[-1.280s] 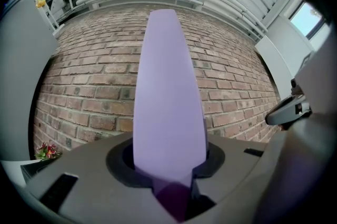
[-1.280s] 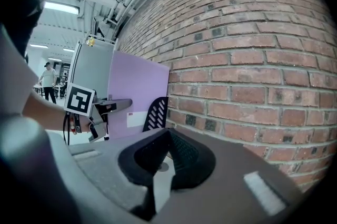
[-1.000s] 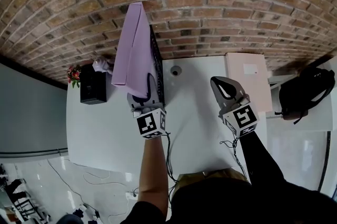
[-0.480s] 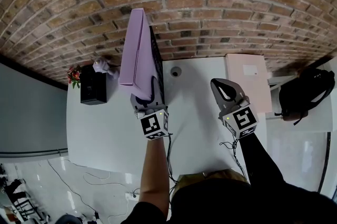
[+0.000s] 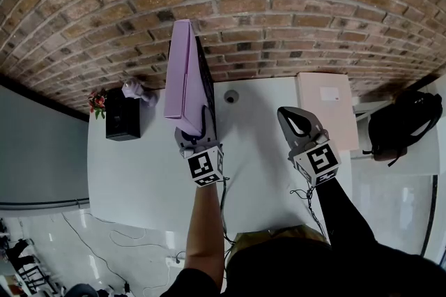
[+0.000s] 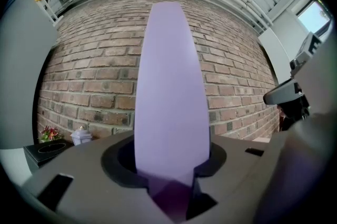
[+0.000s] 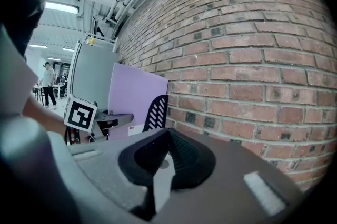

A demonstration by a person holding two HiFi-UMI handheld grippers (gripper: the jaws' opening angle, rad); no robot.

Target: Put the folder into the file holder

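A rough, matt red brick wall [image 5: 279, 3] rises beyond the right tongs [image 5: 285, 113], whose shells are dull grey plastic. Beneath them the table [image 5: 139, 170] is smooth, faintly glossy white. Left of them are a matt lilac folder [image 5: 182, 72], perhaps thin plastic, and a black perforated file holder [image 7: 156, 112].

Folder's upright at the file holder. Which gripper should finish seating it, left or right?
Left. The left gripper has the purple folder between its jaws, which have just been opening, at the black file holder. The right gripper is shut on nothing, off to the side.
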